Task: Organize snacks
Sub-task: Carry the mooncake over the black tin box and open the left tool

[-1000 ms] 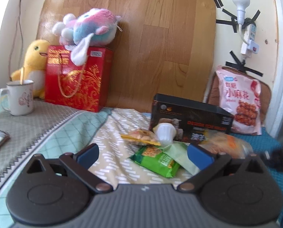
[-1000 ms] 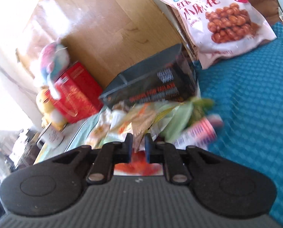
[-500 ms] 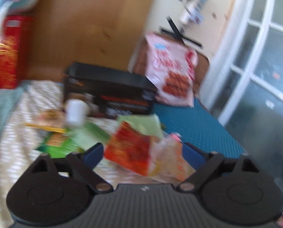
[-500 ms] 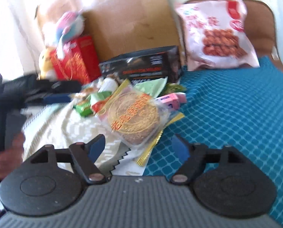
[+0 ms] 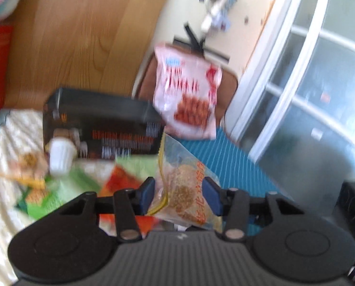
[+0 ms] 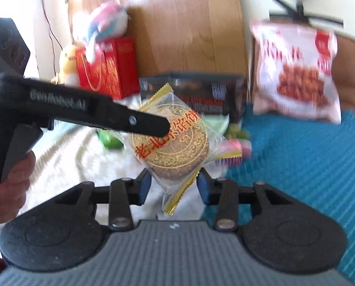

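I judge this a handover of the wrapped sesame cake (image 6: 171, 140), lifted above the snack pile (image 5: 58, 181) where the cream cloth meets the teal mat (image 6: 296, 162), in front of the black box (image 5: 98, 124). To do it well, I should keep one grip firm until the other bites, and pinch the cake body, not the slippery wrapper edge. My left gripper (image 5: 178, 194) is half-closed, pads touching the packet's sides. My right gripper (image 6: 174, 187) is narrowed around its lower corner; whether it clamps, I cannot tell.
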`<action>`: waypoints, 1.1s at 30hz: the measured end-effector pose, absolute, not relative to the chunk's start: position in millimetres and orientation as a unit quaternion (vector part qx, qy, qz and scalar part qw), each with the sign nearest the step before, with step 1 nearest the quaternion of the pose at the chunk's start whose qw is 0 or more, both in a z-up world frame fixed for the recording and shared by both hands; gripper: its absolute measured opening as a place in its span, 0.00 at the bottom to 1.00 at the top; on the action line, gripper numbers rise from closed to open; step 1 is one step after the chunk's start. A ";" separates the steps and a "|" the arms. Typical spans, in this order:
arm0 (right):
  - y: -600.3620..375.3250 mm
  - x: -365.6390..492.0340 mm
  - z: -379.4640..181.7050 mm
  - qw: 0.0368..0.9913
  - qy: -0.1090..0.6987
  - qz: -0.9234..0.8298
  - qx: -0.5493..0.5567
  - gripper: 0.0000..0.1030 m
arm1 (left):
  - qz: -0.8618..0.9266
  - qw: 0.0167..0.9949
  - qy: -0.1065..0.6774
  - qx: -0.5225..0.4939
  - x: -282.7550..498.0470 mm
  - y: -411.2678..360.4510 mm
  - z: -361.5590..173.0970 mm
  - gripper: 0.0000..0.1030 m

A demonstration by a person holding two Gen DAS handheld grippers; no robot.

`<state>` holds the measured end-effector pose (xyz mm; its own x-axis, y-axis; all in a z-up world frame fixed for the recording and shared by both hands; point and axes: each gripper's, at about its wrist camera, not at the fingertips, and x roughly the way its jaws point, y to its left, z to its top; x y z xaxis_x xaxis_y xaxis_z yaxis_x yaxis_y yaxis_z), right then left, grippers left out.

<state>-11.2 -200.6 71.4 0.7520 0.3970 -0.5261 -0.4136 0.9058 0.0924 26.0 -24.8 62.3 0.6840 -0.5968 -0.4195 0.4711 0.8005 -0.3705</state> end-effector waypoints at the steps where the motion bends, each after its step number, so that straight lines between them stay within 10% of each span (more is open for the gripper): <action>1: -197.9 -8.0 75.4 0.940 0.265 0.216 -0.021 0.43 | -0.292 0.913 0.259 -0.122 29.1 -21.6 67.6 0.43; 15: -168.4 122.3 83.7 0.954 0.218 0.196 -0.059 0.44 | -0.231 0.929 0.230 -0.175 157.7 7.5 90.7 0.44; 19: -166.5 148.1 75.8 0.969 0.198 0.131 -0.065 0.51 | -0.171 0.937 0.249 -0.173 182.6 7.0 69.7 0.72; 33: -182.8 94.6 63.1 0.951 0.263 0.162 0.029 0.64 | -0.135 0.952 0.229 -0.151 98.1 63.4 68.4 0.76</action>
